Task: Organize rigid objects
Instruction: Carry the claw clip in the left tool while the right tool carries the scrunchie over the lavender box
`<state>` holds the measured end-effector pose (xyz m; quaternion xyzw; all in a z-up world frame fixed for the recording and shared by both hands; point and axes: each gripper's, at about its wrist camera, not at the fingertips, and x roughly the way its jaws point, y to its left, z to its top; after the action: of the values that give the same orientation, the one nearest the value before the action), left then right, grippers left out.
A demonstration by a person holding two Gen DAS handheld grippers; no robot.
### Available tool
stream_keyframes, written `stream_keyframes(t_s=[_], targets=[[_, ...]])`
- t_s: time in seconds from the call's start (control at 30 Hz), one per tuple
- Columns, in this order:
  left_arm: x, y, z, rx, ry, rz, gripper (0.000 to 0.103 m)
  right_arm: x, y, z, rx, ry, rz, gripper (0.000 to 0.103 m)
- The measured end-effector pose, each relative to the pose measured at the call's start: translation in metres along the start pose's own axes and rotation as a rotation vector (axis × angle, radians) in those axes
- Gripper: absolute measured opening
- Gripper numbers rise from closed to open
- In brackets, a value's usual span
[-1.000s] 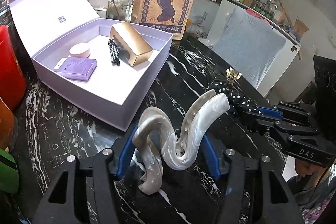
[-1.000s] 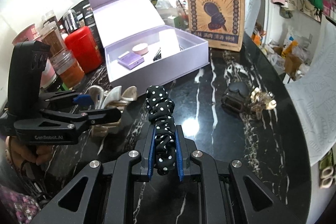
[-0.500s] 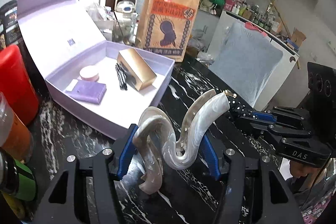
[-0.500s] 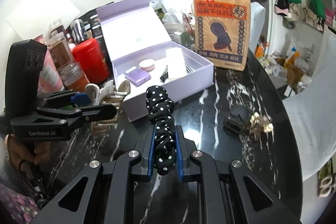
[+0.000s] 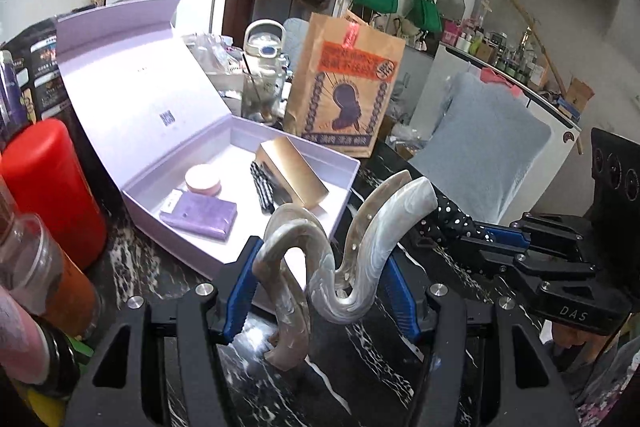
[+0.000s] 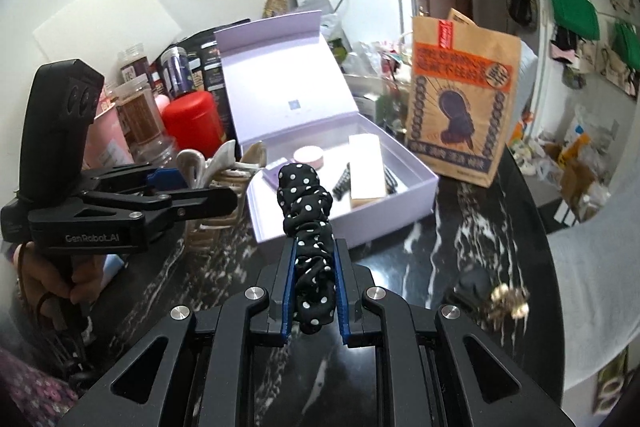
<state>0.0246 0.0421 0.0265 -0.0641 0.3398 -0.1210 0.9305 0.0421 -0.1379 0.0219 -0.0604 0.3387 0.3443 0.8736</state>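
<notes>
My left gripper (image 5: 320, 291) has its jaws clamped on one pearly wave-shaped hair claw (image 5: 340, 247), held up off the black marble surface (image 5: 152, 275). My right gripper (image 6: 314, 291) has its jaws squeezed tight on one black polka-dot scrunchie (image 6: 308, 215), also in the air. Just ahead of both sits one open lilac box (image 5: 304, 155), lid leaning back. Inside I count four things: one gold box (image 5: 294, 177), one purple box (image 5: 200, 215), one round pink tin (image 5: 203, 179) and one black-and-white hair clip (image 5: 262, 187). Behind it stands one brown paper bag (image 5: 348, 83). Off to my right on the surface: one more black-and-gold hair piece (image 6: 490, 295). A red canister (image 5: 48, 183) stands to the left.
</notes>
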Motion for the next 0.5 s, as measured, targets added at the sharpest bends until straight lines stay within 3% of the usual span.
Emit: stream_keyframes(t_s=[0.5], targets=[[0.018, 0.022, 0.038, -0.027, -0.038, 0.015, 0.058, 0.019, -0.005, 0.042, -0.036, -0.035, 0.008, 0.017]])
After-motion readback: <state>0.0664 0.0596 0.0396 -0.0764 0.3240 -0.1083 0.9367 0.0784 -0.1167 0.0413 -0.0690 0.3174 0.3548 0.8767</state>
